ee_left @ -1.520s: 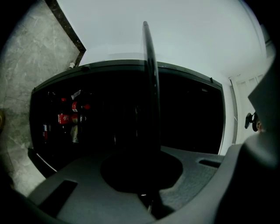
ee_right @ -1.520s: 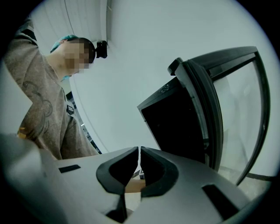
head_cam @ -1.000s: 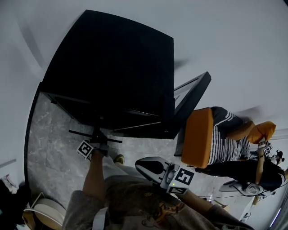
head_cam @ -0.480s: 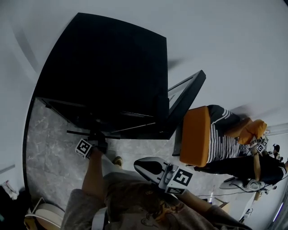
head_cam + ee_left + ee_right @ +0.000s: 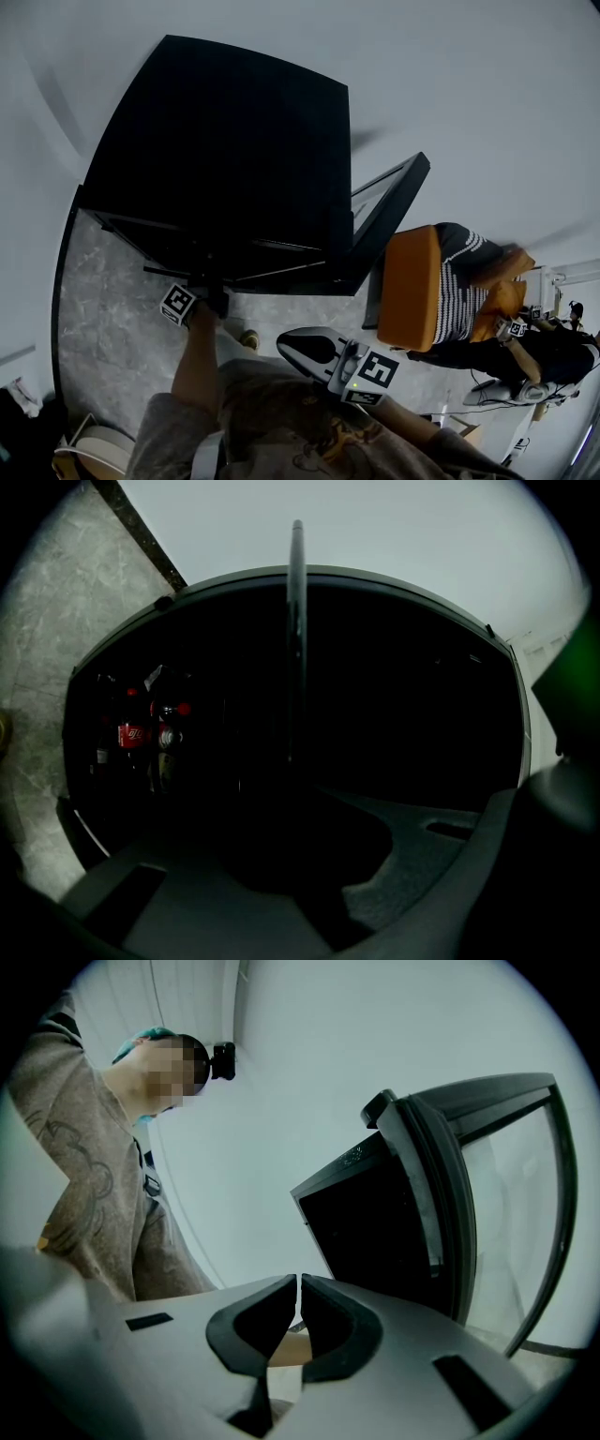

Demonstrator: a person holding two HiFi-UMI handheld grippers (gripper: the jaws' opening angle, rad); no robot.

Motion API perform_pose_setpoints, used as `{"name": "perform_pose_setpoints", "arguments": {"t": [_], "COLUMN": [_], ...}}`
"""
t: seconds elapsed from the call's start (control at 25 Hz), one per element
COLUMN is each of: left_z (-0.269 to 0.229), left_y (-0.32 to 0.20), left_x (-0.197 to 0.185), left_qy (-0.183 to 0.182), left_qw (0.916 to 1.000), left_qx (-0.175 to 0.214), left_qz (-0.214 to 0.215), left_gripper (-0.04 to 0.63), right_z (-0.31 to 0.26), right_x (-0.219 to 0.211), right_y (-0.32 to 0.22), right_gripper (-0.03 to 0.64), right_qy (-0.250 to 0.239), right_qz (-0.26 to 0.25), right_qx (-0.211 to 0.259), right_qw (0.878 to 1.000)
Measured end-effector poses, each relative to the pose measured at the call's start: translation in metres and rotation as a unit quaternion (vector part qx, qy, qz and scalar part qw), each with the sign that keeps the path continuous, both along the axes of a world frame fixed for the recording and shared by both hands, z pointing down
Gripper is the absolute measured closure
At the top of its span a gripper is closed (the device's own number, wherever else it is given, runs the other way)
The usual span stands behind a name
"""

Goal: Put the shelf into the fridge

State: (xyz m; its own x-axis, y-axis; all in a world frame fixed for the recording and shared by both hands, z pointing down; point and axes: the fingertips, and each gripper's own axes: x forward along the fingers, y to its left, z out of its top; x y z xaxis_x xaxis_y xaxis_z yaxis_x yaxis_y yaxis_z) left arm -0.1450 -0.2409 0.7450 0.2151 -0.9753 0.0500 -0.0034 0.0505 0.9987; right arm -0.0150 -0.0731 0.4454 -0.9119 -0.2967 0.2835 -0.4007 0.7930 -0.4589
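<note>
The black fridge stands before me with its glass door swung open to the right. My left gripper is at the fridge's open front, shut on the thin black wire shelf. In the left gripper view the shelf shows edge-on as a narrow upright bar that runs down between the dark jaws of my left gripper. The dim fridge interior lies behind it. My right gripper hangs near my waist, and in its own view my right gripper is shut with nothing held.
Bottles with red caps stand at the left inside the fridge. A person in a striped shirt sits by an orange chair right of the door. Grey marble floor lies in front, with a white round object at the lower left.
My left gripper and the shelf have edged slightly up toward the fridge front. The right gripper has barely moved. The seated person's arms have shifted lower.
</note>
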Motion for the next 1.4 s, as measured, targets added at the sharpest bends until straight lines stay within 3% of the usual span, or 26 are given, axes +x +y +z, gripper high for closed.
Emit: {"name": "perform_pose_setpoints", "arguments": {"t": [1.4], "left_z": [0.002], "left_y": [-0.075], "left_x": [0.007], "left_qy": [0.006], "left_qw": [0.9999], "left_qx": [0.010], "left_qz": [-0.002], "left_gripper": [0.580], "right_z": [0.003], "right_x": [0.006], "right_y": [0.001], "right_gripper": [0.588], "right_qy": [0.016], "right_qz": [0.034], "right_qx": [-0.002], "right_qw": [0.999]}}
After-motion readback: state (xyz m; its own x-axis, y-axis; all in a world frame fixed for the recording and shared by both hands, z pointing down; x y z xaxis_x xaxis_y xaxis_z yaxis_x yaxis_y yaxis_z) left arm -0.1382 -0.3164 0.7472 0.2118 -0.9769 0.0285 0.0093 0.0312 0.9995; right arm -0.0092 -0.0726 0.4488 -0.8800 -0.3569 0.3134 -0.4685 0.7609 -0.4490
